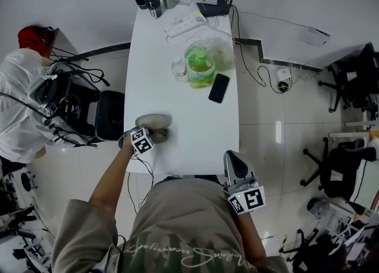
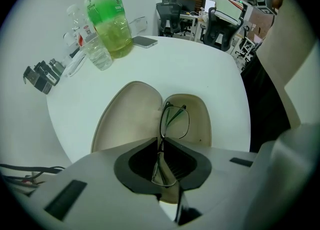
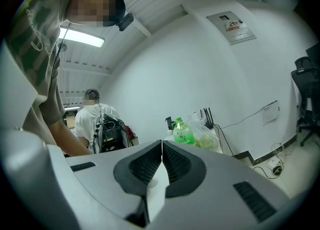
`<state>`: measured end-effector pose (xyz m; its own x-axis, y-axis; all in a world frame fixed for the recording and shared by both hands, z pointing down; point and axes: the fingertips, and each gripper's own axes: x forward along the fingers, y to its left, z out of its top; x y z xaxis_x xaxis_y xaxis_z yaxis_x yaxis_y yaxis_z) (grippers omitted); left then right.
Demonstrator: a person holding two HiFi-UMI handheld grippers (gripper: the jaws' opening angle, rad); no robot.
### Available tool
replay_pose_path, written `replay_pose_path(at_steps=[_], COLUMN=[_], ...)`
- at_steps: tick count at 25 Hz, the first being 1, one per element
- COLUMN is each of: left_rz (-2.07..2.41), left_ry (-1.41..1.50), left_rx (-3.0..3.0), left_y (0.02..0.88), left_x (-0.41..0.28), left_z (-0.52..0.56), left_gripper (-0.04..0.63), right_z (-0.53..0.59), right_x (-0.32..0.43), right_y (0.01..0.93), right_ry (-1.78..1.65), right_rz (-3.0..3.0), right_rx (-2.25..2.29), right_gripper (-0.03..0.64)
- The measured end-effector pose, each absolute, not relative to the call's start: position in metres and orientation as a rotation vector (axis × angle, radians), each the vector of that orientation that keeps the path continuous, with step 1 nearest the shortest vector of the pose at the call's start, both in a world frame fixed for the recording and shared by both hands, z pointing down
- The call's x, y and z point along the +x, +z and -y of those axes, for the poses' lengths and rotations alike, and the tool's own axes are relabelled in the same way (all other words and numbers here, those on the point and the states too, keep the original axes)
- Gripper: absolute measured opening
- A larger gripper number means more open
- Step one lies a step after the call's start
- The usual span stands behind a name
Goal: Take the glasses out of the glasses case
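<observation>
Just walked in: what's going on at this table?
A person works with a gripper in each hand. The left gripper has its jaws closed on the glasses, holding them on edge over the open glasses case on the white table. The right gripper is shut and empty, held off the table's near edge.

A white table carries an open glasses case — plus green bottle, phone, power strip.

The right gripper holds its fingers together — green bottle beyond.
</observation>
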<state>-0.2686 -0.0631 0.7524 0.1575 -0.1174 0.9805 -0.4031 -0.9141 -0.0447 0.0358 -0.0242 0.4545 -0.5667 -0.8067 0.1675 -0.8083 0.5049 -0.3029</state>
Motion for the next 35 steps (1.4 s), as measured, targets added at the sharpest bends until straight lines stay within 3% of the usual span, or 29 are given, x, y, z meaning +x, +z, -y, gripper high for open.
replay_pose_path(at_steps=[35], left_rz=[0.351], left_ry=[1.838], left_rx=[2.214], left_y=[0.755], left_x=[-0.265], left_z=[0.057], left_gripper=[0.040], right_z=[0.031], right_x=[0.021], right_y=[0.459], right_ry=[0.528], right_rz=[2.736], right_rx=[1.405], right_gripper=[0.014])
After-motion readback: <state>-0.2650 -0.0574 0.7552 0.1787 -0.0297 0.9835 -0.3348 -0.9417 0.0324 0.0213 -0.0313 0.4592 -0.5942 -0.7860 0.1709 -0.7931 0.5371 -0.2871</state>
